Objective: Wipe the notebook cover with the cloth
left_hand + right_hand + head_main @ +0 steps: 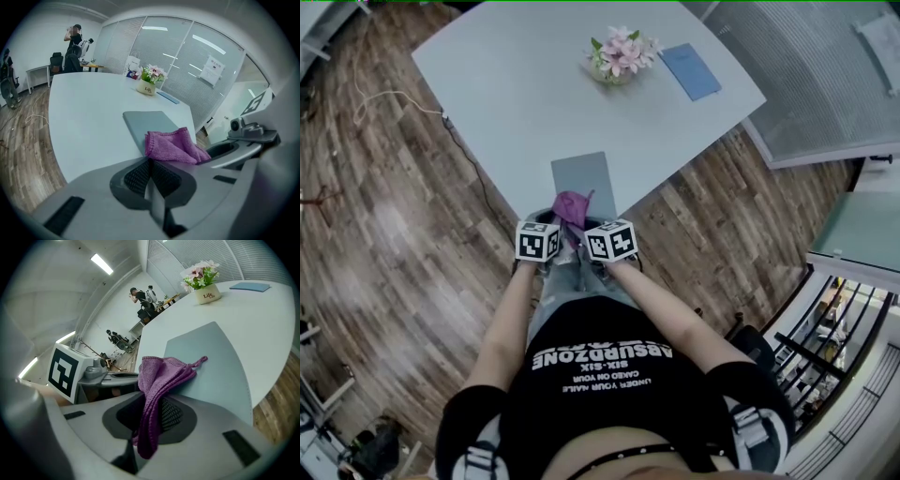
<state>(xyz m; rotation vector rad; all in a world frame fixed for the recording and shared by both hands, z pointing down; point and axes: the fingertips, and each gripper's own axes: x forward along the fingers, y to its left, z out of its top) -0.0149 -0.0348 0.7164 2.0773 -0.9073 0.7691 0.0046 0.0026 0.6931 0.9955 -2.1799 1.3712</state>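
White table over wood floor holds notebook; right gripper pinches cloth.

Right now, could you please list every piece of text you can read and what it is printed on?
"ABSURDZONE": black T-shirt, upside down in head view.
"SIX-SIX": same shirt.
"CAKED ON YOUR": same shirt.
"UNDER YOUR NAILS": same shirt, last word uncertain.
"Life": flower pot, last letter unclear.
Sheet on glass wall: too small to read.
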